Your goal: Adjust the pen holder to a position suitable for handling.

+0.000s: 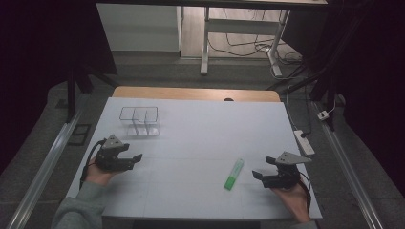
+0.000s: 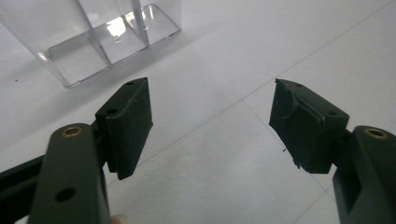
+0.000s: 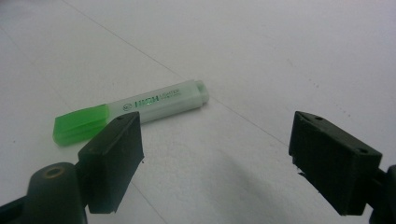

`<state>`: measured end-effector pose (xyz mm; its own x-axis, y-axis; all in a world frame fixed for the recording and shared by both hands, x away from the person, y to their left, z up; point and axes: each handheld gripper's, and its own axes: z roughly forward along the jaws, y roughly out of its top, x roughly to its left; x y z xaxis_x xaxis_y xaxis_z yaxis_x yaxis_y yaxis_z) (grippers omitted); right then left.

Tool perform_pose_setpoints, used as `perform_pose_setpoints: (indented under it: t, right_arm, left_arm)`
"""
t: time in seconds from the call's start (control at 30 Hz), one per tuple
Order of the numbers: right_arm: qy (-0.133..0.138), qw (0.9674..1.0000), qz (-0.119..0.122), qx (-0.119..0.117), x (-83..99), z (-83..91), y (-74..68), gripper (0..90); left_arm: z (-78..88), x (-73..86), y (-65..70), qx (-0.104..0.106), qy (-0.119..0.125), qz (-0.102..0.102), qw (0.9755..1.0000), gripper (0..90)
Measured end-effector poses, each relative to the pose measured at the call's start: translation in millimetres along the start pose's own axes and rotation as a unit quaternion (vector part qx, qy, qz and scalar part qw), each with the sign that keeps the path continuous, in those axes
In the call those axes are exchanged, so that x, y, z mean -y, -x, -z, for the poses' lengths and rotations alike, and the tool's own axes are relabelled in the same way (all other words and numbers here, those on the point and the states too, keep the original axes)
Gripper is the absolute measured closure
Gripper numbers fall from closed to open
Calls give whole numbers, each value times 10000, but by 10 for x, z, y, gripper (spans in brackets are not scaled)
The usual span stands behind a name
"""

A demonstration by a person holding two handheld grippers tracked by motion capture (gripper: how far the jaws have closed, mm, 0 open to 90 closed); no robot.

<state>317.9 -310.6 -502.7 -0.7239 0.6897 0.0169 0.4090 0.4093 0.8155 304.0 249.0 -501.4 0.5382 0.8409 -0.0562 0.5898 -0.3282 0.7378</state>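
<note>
Both tongs, left (image 1: 137, 157) and right (image 1: 258, 174), gape empty; highlighter (image 1: 234, 174) lies just beside the right.

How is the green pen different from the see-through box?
The green highlighter lies flat on its side near the right gripper; the clear organizer stands upright near the left gripper. The highlighter is green and white; the organizer is transparent and divided into compartments. Both rest untouched on the white table.
</note>
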Motion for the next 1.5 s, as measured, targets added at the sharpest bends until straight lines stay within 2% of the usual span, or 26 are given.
perform_pose_setpoints:
  t: [0.13,0.17,0.27,0.33,0.37,0.4,0.43,0.47,0.53,0.7,0.73,0.77,0.8,0.93,1.0,1.13,1.37,1.5]
  right_arm:
    - [6,10000,3,-29,8,-13,-6,175]
    - [-17,10000,26,-39,6,-12,-12,175]
    - [10,10000,21,-50,8,-24,-8,175]
    - [-34,10000,31,-56,6,-25,3,174]
    - [-18,10000,14,-57,8,-30,3,174]
    - [-30,10000,17,-49,8,-32,2,175]
    - [-40,10000,23,-35,8,-31,0,174]
    - [-44,10000,25,-24,9,-31,-2,175]
    - [-5,10000,-8,-52,13,-38,-1,174]
    - [-34,10000,-23,-12,12,-25,11,174]
    - [-33,10000,-30,-6,13,-24,11,174]
    - [-35,10000,-31,-6,13,-23,12,174]
    - [-35,10000,-31,-6,13,-23,12,174]
    - [6,10000,-64,-33,17,-30,12,174]
    - [29,10000,-76,-44,19,-31,12,174]
    - [45,9999,-106,-45,22,-28,17,175]
    - [30,9999,-146,-78,20,-44,26,174]
    - [12,9999,-138,-75,22,-40,23,175]
  left_arm:
    - [17,-38,-88,-105,4,84,9999,296]
    - [37,-64,-147,-155,13,109,9998,297]
    - [57,-90,-209,-239,8,130,9996,298]
    - [72,-126,-318,-335,-26,163,9993,298]
    - [72,-126,-318,-335,-26,163,9993,298]
    - [76,-136,-389,-384,-25,231,9990,299]
    - [76,-136,-389,-384,-25,231,9990,299]
    - [70,-136,-454,-443,-24,295,9986,299]
    - [64,-136,-487,-476,-23,348,9983,299]
    - [34,-157,-686,-636,-48,564,9964,313]
    - [34,-157,-686,-636,-48,564,9964,316]
    - [27,-173,-752,-676,-78,605,9958,317]
    - [27,-173,-752,-676,-78,605,9958,320]
    - [19,-198,-893,-776,-114,722,9943,354]
    - [10,-203,-911,-812,-145,722,9940,355]
    - [-21,-234,-988,-881,-178,713,9934,392]
    - [-126,-269,-1081,-865,-240,681,9936,466]
    - [-169,-296,-1129,-821,-180,800,9932,581]
